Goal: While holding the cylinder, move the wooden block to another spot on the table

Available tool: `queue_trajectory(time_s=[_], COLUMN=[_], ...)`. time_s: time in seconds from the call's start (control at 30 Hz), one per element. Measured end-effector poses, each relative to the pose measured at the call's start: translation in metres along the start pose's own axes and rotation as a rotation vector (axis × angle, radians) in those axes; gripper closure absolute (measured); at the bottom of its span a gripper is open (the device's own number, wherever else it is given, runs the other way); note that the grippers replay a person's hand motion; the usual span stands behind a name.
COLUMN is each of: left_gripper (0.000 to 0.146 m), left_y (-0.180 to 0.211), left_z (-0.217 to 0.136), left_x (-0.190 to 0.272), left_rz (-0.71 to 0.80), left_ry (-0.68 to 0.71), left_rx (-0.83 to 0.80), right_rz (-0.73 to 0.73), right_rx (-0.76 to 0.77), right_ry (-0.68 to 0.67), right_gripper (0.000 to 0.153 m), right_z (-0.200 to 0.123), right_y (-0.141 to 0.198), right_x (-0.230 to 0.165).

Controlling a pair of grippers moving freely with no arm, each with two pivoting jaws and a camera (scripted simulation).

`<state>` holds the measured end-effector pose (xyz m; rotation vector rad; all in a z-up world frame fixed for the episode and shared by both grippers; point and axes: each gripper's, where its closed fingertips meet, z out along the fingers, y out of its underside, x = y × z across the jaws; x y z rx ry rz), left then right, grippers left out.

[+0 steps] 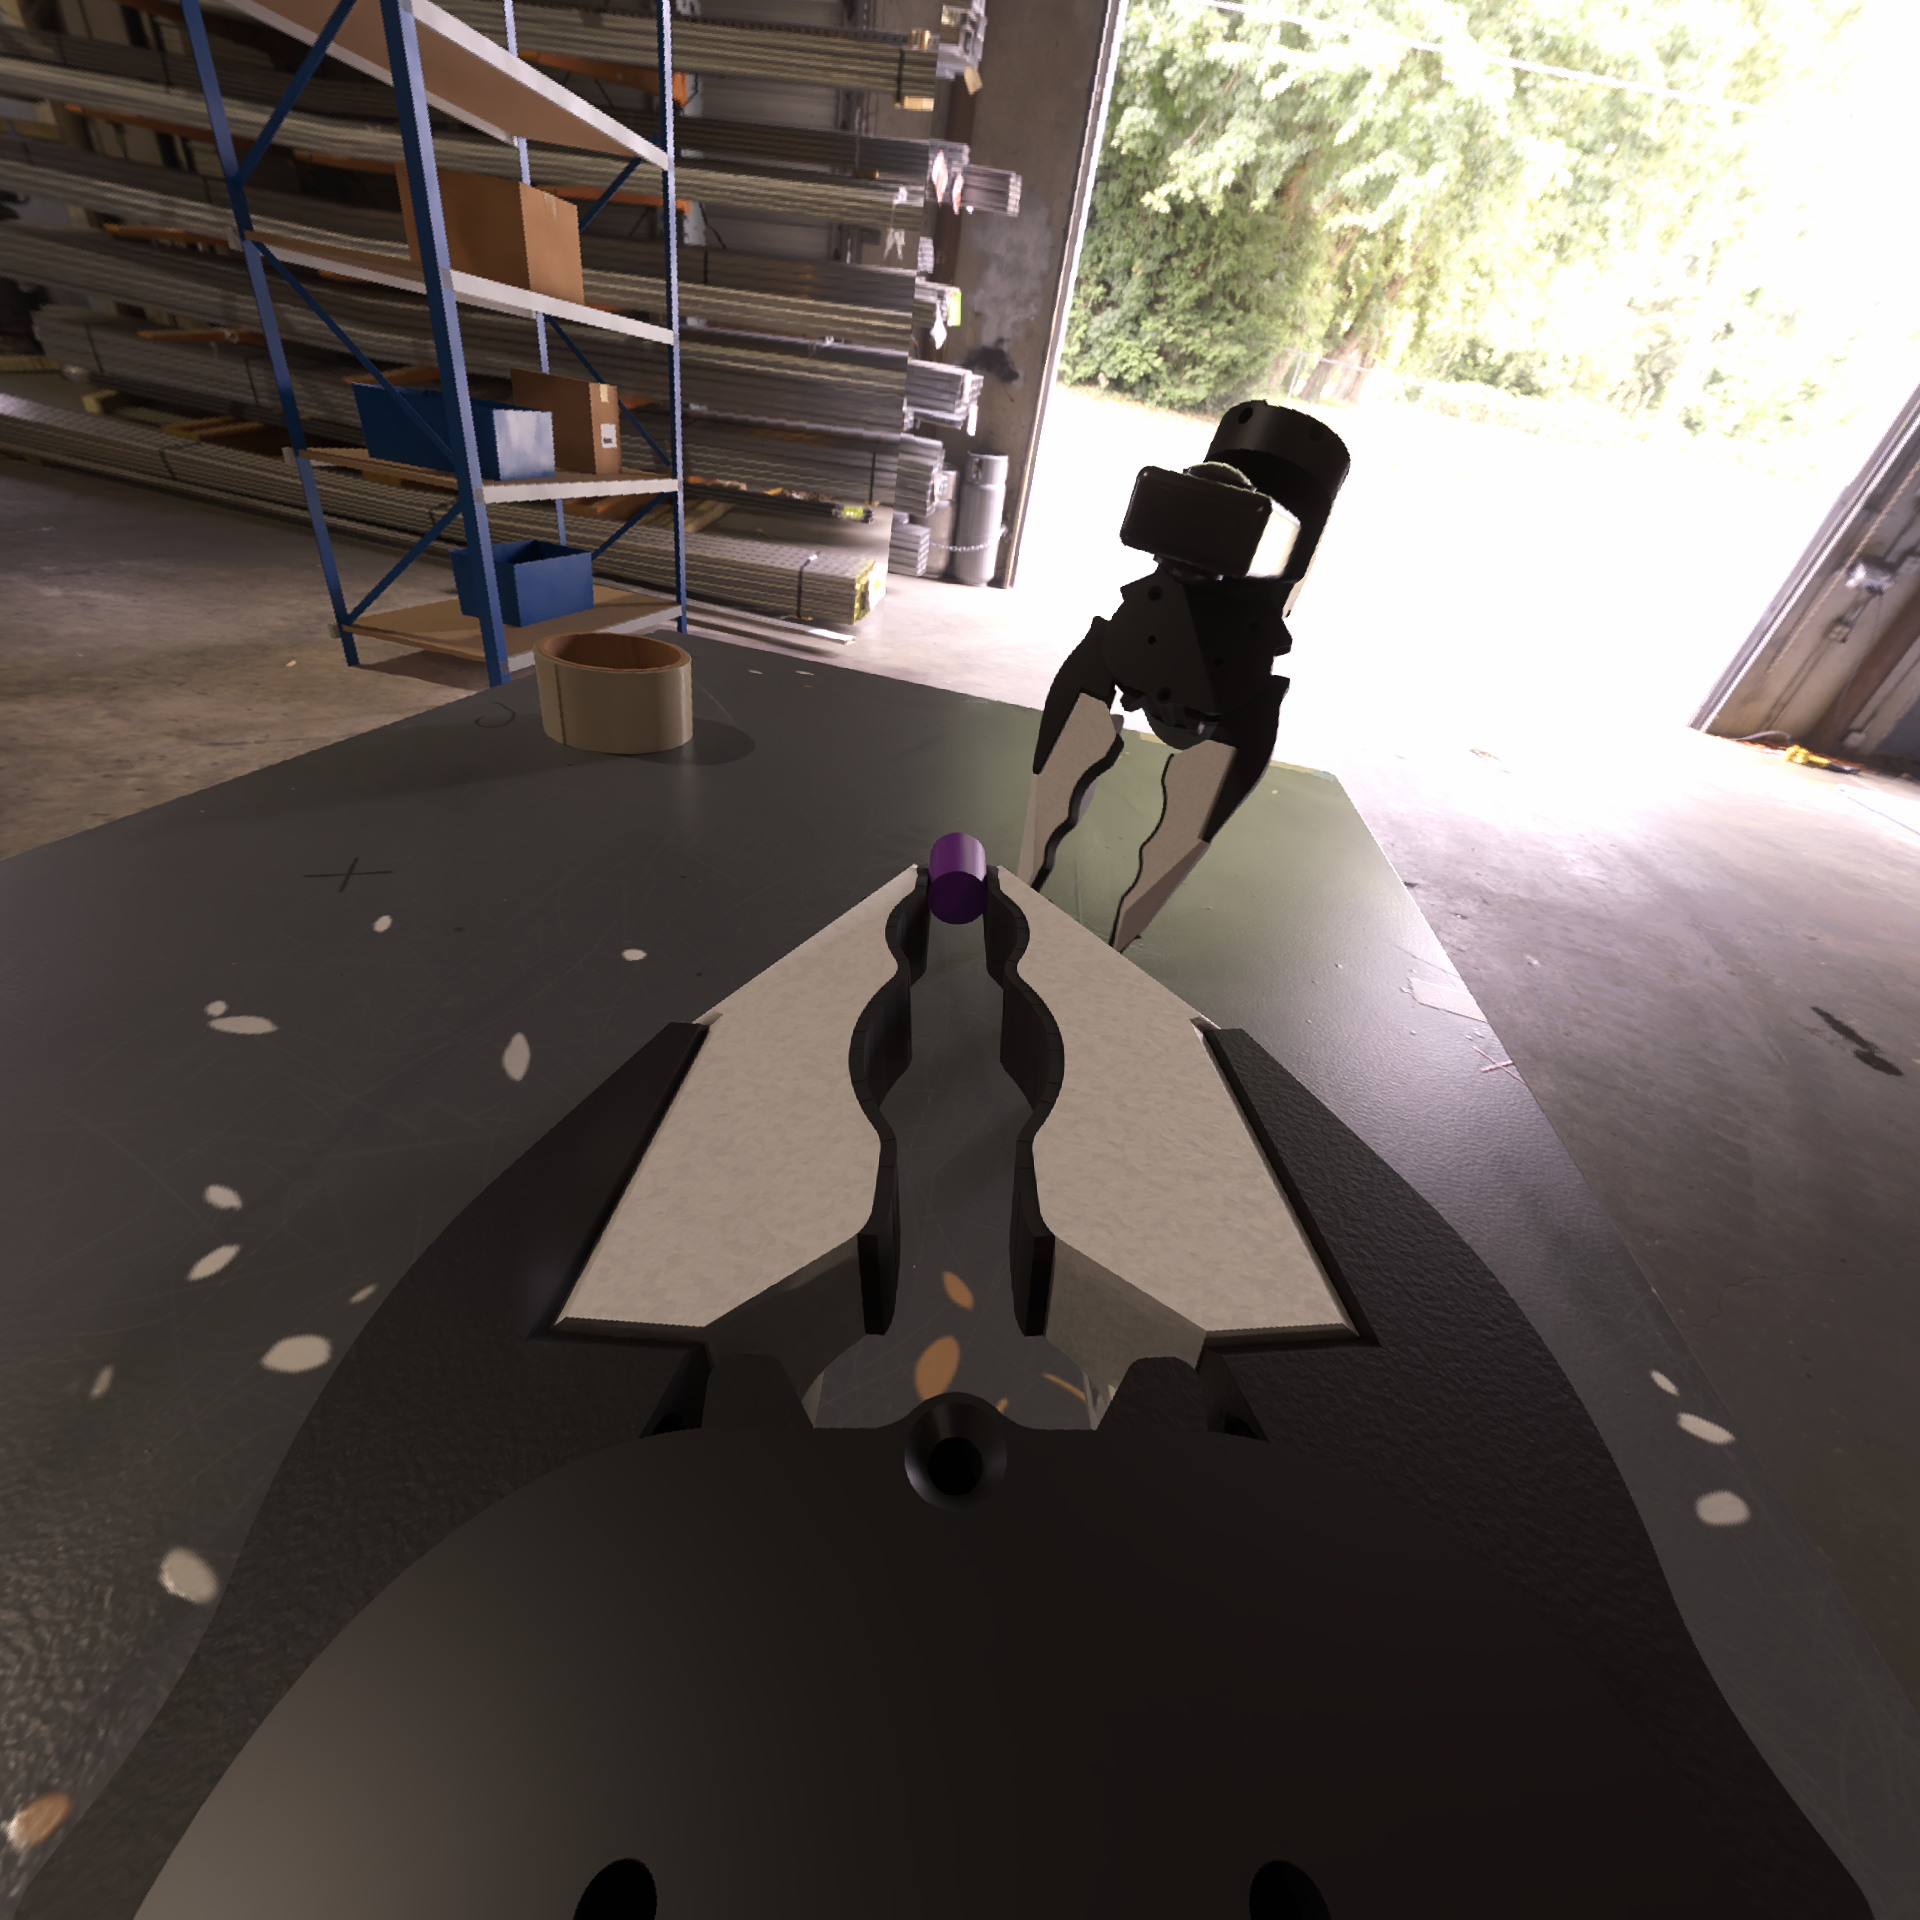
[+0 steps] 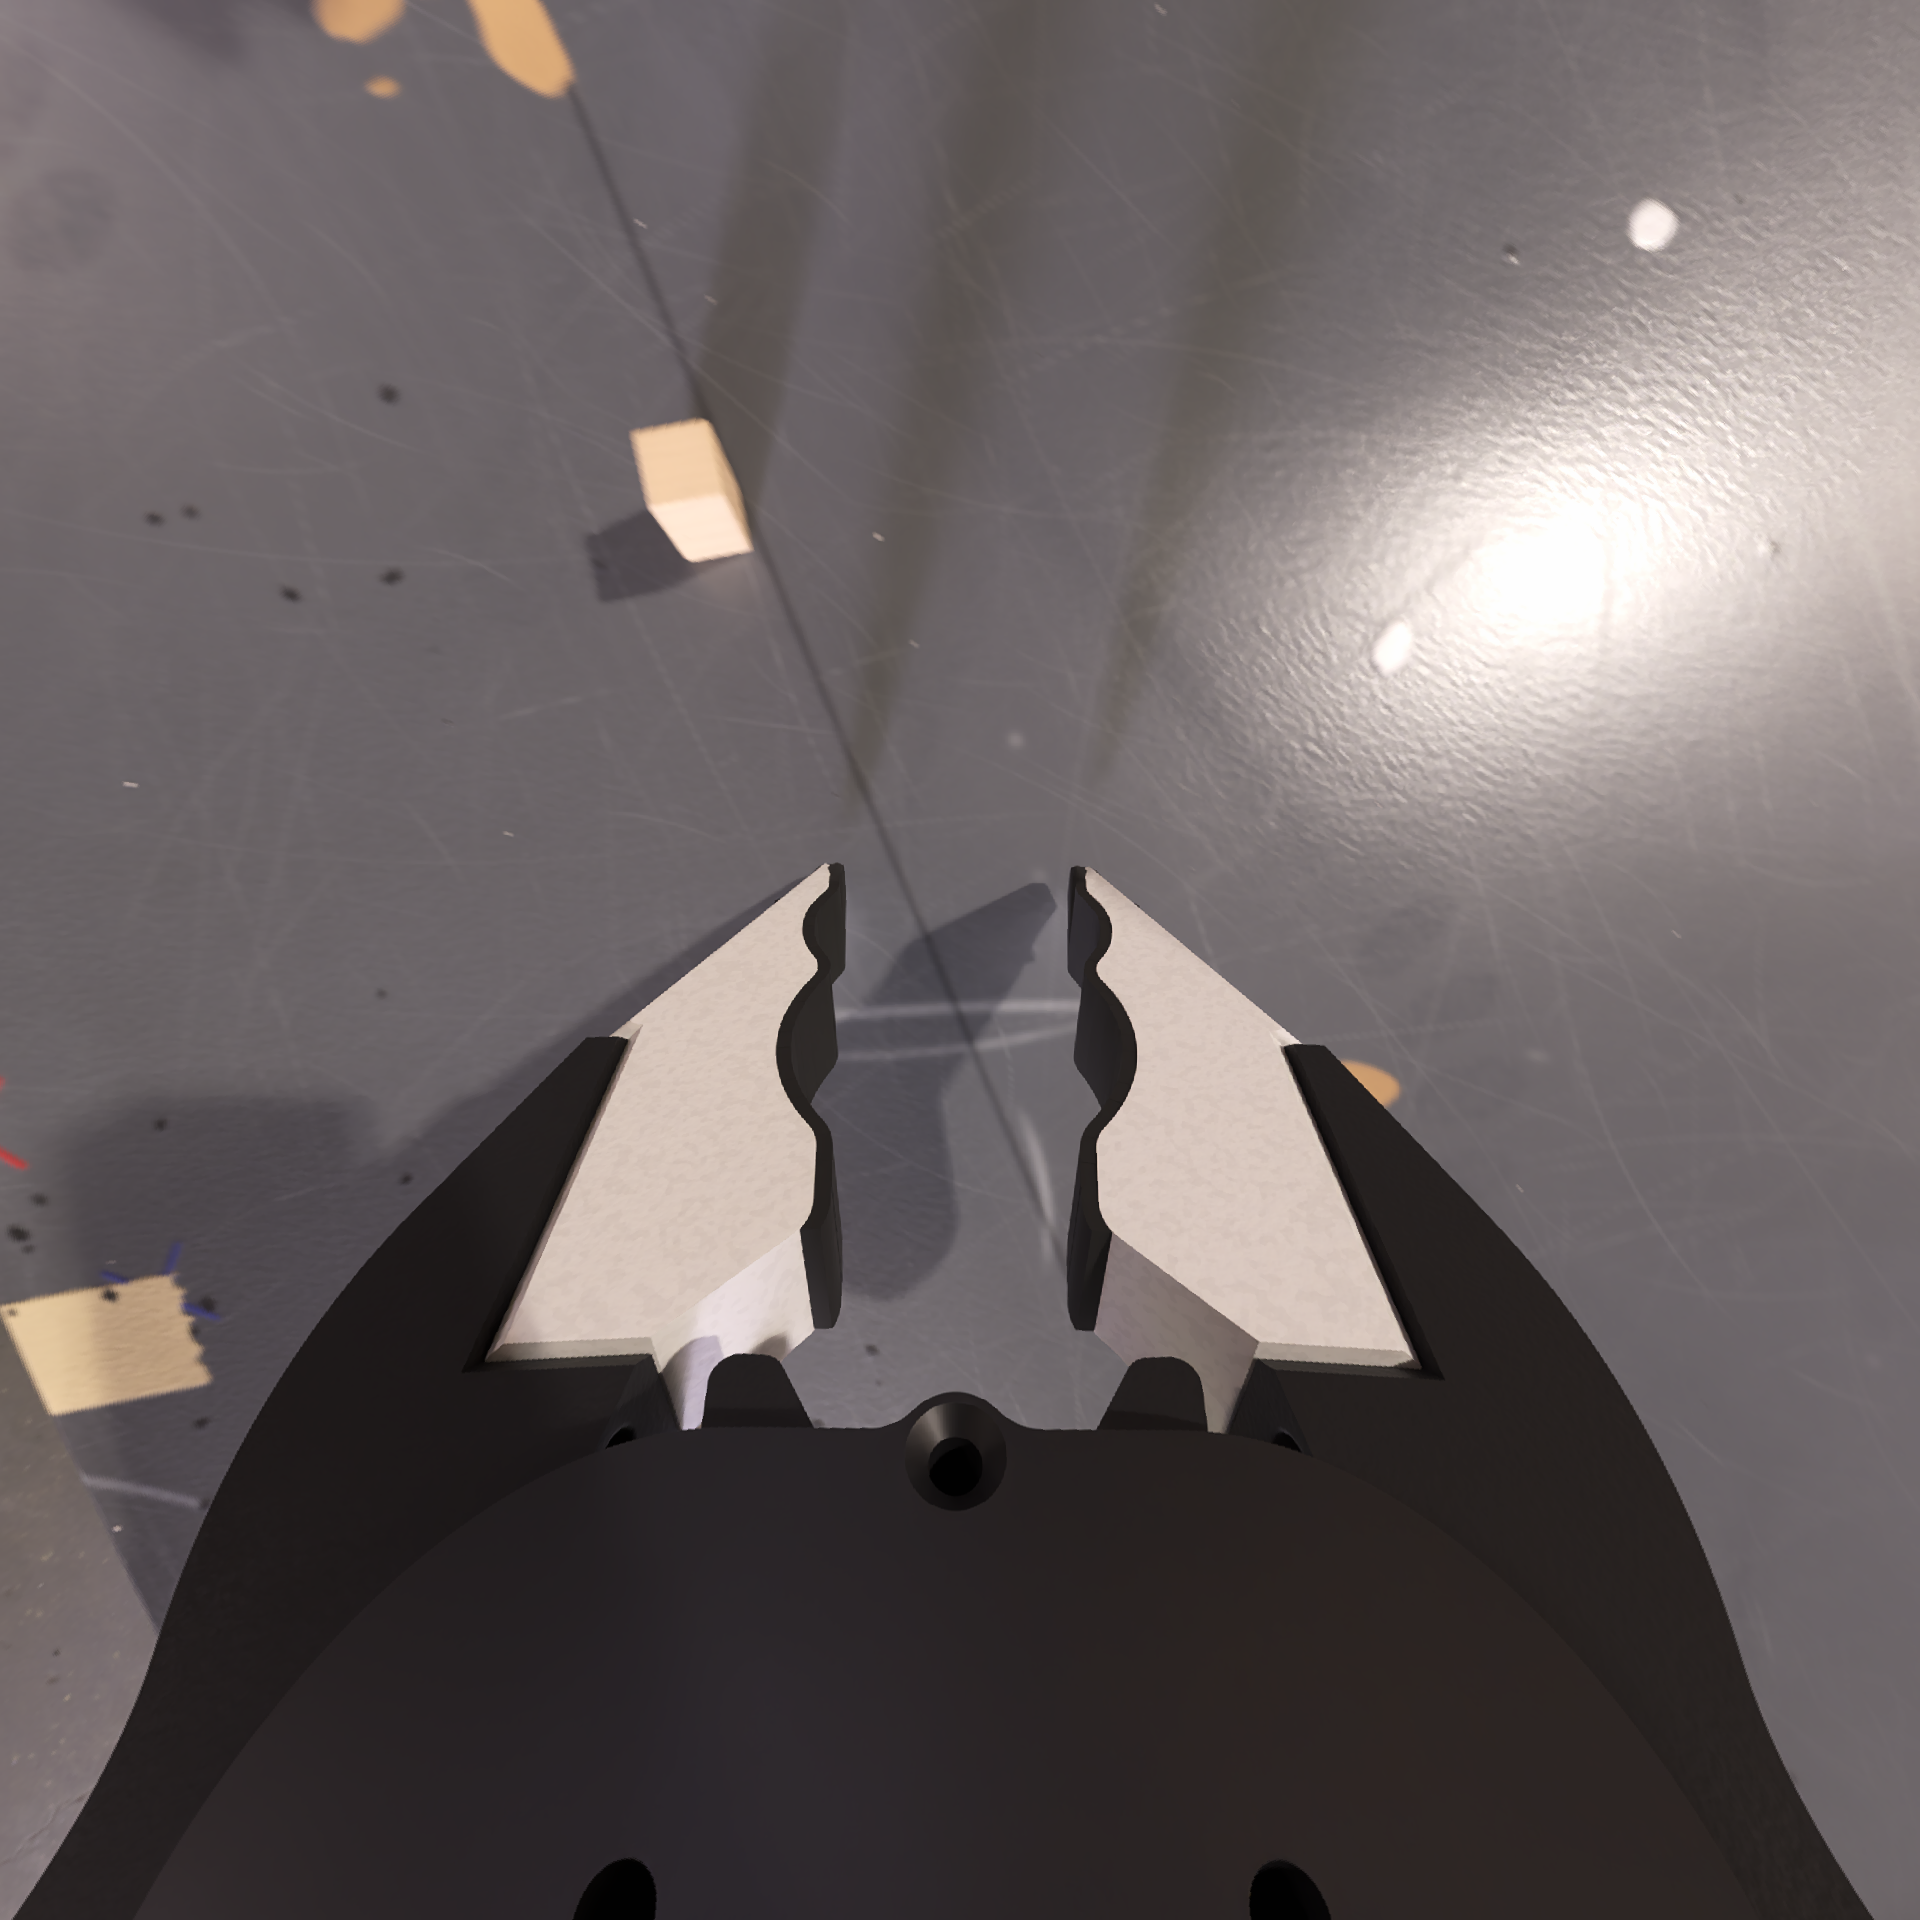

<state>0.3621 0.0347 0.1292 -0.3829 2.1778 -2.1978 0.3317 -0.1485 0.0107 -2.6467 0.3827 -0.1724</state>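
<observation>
A dark grey table (image 2: 1351, 416) is seen beneath the right gripper (image 2: 956, 883), whose jaws are parted with nothing held between them. The wooden block (image 2: 691, 488) is found ahead of its fingertips and off to their left, well apart, resting flat on the table (its faces turned slightly askew to the fingers). The purple cylinder (image 1: 956, 878) is pinched at the very tips of the left gripper (image 1: 954, 883), its axis lying roughly along the fingers.
</observation>
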Motion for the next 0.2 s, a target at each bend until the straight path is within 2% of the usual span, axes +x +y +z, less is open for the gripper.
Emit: queue_trajectory(time_s=[0.2], left_gripper=[0.137], left_y=[0.001], left_z=[0.0], left_x=[0.0], left_rz=[-0.001], left_ry=[0.001], left_rx=[-0.004], right_rz=[-0.07], right_rx=[0.137], right_ry=[-0.12], right_gripper=[0.11], right_z=[-0.006], right_y=[-0.021], right_x=[-0.026])
